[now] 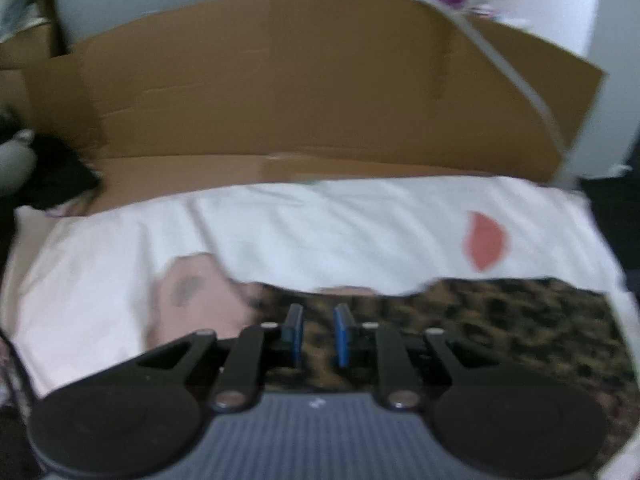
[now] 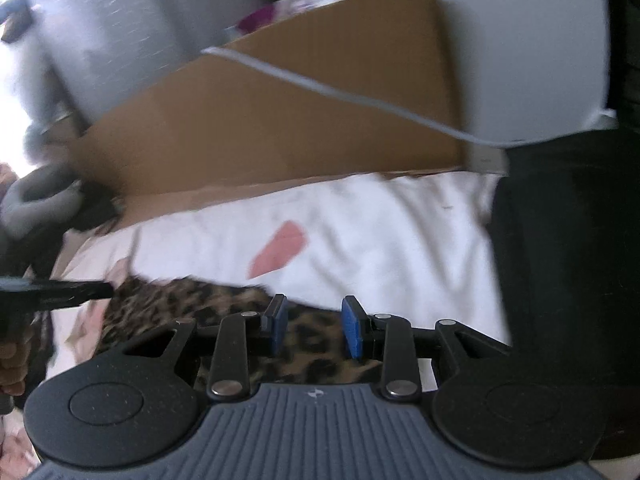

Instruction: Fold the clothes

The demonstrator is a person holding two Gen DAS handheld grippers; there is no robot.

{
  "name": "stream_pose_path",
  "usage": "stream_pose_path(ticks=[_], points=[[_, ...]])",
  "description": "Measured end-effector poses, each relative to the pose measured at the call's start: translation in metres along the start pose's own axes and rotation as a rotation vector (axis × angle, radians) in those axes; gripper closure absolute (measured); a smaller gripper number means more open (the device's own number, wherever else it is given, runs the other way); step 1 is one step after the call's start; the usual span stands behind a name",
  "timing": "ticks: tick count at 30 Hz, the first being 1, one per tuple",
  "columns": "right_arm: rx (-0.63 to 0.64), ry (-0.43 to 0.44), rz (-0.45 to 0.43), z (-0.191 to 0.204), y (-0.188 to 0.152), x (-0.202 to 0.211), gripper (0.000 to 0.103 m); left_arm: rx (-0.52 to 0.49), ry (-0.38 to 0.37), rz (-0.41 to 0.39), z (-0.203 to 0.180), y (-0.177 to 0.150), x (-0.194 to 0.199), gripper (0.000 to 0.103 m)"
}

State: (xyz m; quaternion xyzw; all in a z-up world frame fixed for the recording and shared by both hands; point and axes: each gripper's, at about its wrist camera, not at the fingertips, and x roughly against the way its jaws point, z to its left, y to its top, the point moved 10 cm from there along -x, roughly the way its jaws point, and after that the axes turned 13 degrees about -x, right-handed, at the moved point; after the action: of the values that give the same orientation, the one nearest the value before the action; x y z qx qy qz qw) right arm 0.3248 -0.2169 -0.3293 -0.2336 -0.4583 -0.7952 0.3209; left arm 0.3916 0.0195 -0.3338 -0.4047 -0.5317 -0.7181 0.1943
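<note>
In the left wrist view the left gripper (image 1: 318, 332) sits at 6 o'clock, its blue-padded fingers (image 1: 295, 330) standing a narrow gap apart with nothing pressed between them. Under and past the fingers lies a leopard-print cloth (image 1: 500, 320), spreading from the centre toward 4 o'clock. Its far edge meets a white garment (image 1: 320, 232) that stretches across the middle of the picture from 9 to 3 o'clock and bears a red patch (image 1: 486, 246) at about 2 o'clock. A pale pink piece of fabric (image 1: 196, 300) shows at 8 o'clock, just beside the leopard-print cloth. Beyond the white garment a brown cardboard sheet (image 1: 300, 92) stands up at 12 o'clock, with a pale strap (image 1: 516, 76) running down its right part. In the right wrist view the right gripper (image 2: 314, 328) is at 6 o'clock, its fingers (image 2: 352, 332) parted somewhat wider and empty, with the leopard-print cloth (image 2: 224, 308) below them reaching toward 9 o'clock. The white garment (image 2: 380, 248) lies beyond, its red patch (image 2: 280, 248) near the centre. A black fabric mass (image 2: 568, 260) fills 3 o'clock, the cardboard sheet (image 2: 300, 120) rises at 12 o'clock, and the other gripper's dark finger (image 2: 76, 292) pokes in at 9 o'clock.
</note>
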Motion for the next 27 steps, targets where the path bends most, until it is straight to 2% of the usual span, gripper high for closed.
stream_pose_path(ticks=[3, 9, 13, 21, 27], points=[[0.043, 0.025, 0.032, 0.018, -0.013, -0.009, 0.071, -0.025, -0.079, -0.014, -0.024, 0.001, -0.001, 0.085], [0.067, 0.052, 0.062, 0.040, -0.028, -0.026, 0.071, -0.034, -0.163, -0.017, -0.055, -0.002, -0.004, 0.086], [0.099, 0.041, 0.073, 0.046, -0.032, -0.037, 0.072, -0.101, -0.194, -0.033, -0.073, 0.002, -0.005, 0.086], [0.129, 0.026, 0.094, 0.049, -0.031, -0.058, 0.071, -0.132, -0.194, -0.053, -0.083, 0.011, -0.026, 0.089], [0.089, 0.039, 0.127, 0.037, -0.033, -0.073, 0.079, -0.110, -0.205, -0.042, -0.080, 0.008, -0.041, 0.089]])
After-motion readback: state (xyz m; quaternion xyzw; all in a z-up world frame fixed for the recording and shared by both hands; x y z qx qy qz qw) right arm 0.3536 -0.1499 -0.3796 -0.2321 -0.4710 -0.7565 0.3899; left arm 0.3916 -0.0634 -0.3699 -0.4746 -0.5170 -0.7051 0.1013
